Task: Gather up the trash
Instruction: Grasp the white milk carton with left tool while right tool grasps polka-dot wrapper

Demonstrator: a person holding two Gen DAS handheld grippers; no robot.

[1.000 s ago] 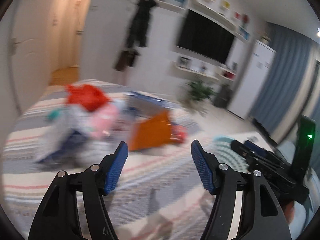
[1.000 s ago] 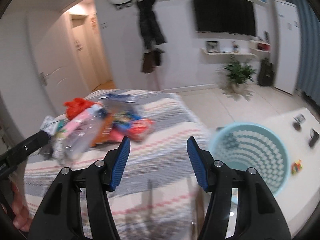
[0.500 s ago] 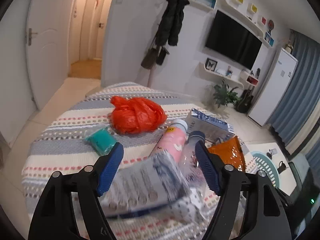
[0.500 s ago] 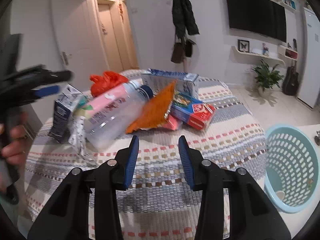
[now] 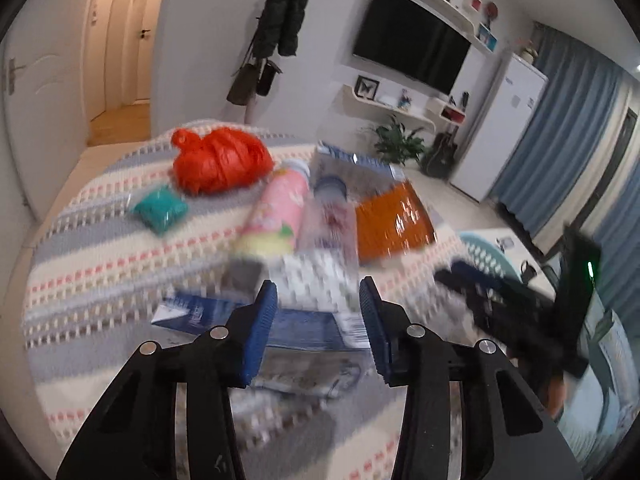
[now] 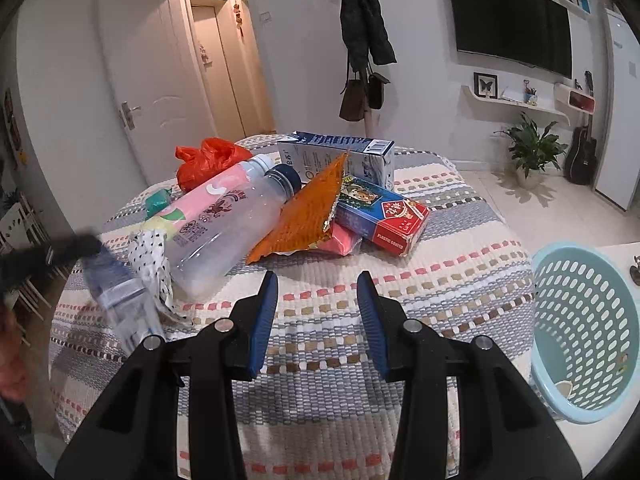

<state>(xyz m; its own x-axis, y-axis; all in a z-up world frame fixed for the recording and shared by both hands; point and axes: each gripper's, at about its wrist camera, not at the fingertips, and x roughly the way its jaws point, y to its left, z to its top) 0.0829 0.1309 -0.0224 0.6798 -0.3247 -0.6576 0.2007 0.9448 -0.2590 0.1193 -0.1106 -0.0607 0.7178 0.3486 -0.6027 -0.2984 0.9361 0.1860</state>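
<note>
Blue pads on the left claw (image 5: 316, 312) stand apart, with nothing pinched yet. Right under them lies a blue and white carton (image 5: 256, 320), blurry in the left view, with spotted paper (image 5: 316, 284) just past it. A good grab would be to come down with one pad on each long side of the carton, then squeeze gently so it does not crush or slide away.

Next to it are a clear bottle (image 6: 236, 224) and a pink bottle (image 5: 276, 216), lying side by side. An orange wrapper (image 6: 304, 216) leans on a red and blue box (image 6: 380, 212), and a bigger carton (image 6: 340, 156) sits behind. A red bag (image 5: 220, 160) and a small teal packet (image 5: 160, 210) lie farther back on the striped counter (image 6: 440, 280).

The right claw (image 6: 316, 308) is also apart and holds nothing, low over a bare part of the cloth. A light blue basket (image 6: 592, 336) waits by the counter's right edge, almost empty, so nearly all the trash is not yet picked up.
</note>
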